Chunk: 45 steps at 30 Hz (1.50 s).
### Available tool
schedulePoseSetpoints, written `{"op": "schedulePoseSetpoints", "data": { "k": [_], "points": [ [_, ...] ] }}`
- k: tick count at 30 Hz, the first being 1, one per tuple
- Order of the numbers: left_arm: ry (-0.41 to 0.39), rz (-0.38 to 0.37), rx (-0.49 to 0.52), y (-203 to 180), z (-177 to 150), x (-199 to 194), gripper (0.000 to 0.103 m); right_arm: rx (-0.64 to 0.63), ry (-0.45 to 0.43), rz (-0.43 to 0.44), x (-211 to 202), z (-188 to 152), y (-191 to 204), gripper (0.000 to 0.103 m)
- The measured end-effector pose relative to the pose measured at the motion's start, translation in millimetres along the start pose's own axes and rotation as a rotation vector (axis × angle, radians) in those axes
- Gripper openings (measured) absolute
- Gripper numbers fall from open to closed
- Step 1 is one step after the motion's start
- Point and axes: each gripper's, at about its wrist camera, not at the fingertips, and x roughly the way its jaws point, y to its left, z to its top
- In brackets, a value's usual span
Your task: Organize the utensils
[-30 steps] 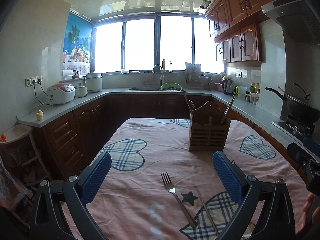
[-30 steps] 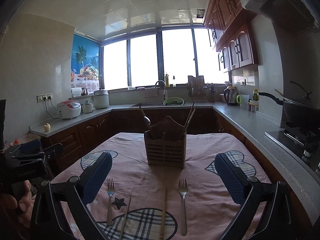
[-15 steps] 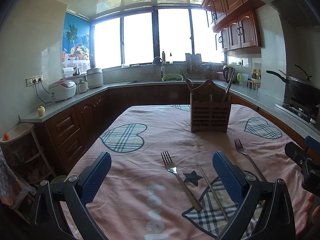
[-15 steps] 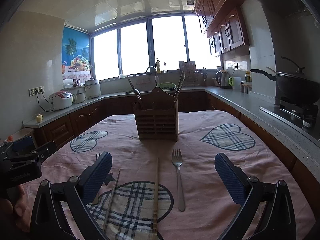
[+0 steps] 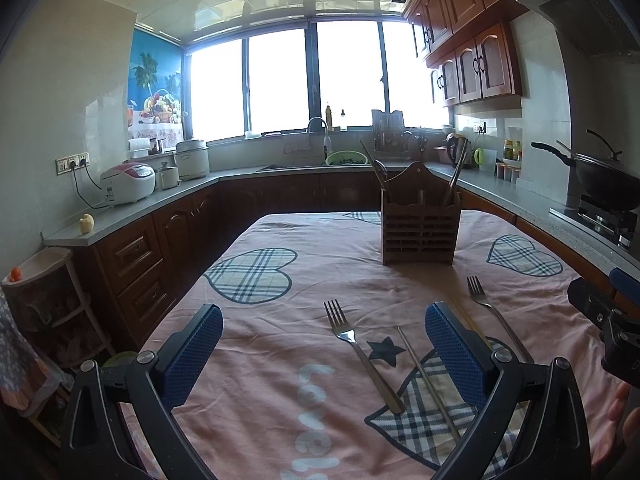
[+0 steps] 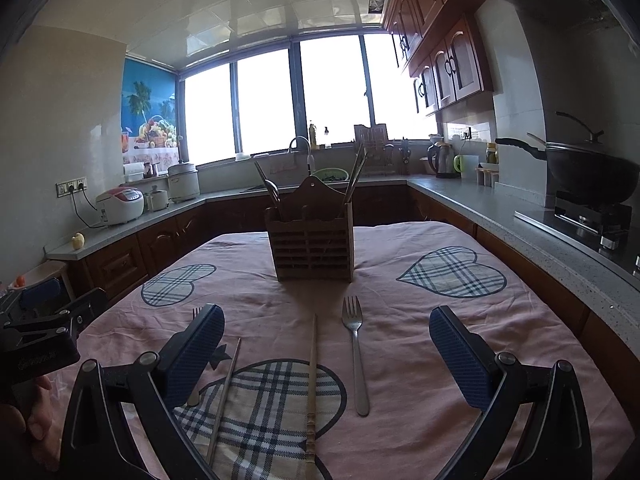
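Observation:
A wooden utensil holder [image 5: 420, 232] [image 6: 314, 250] stands on the pink tablecloth with a spoon and chopsticks in it. In the left wrist view a fork [image 5: 362, 354] and a metal chopstick [image 5: 428, 380] lie between the fingers of my open, empty left gripper [image 5: 324, 354]. A second fork [image 5: 496, 316] lies to the right. In the right wrist view that fork [image 6: 356, 356], a wooden chopstick [image 6: 312, 388] and the metal chopstick [image 6: 224, 396] lie between the fingers of my open, empty right gripper [image 6: 326, 356]. The other fork [image 6: 196, 312] is mostly hidden by the left finger.
The table [image 5: 280, 360] stands in a U-shaped kitchen. Counters carry a rice cooker [image 5: 128, 182], a sink [image 5: 320, 160] and a wok [image 5: 604, 180] on the stove. The other gripper shows at the right edge [image 5: 612, 320] and at the left edge [image 6: 40, 332].
Both grippers have tilted down and moved lower toward the table, so the forks and chopsticks sit higher and fuller in view. Both jaws stay open.

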Motion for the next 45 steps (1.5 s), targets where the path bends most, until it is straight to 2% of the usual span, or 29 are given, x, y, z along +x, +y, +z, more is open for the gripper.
{"op": "schedulePoseSetpoints", "data": {
  "k": [20,45],
  "points": [
    [0.017,0.000,-0.011,2.2,0.6,1.3,0.102,-0.022,-0.006,0.012,-2.3,2.1,5.5,0.103],
    [-0.002,0.012,0.006,-0.6,0.3,-3.3,0.102,-0.041,-0.021,0.023,-5.6,7.1,8.8,0.103]
  ]
}}
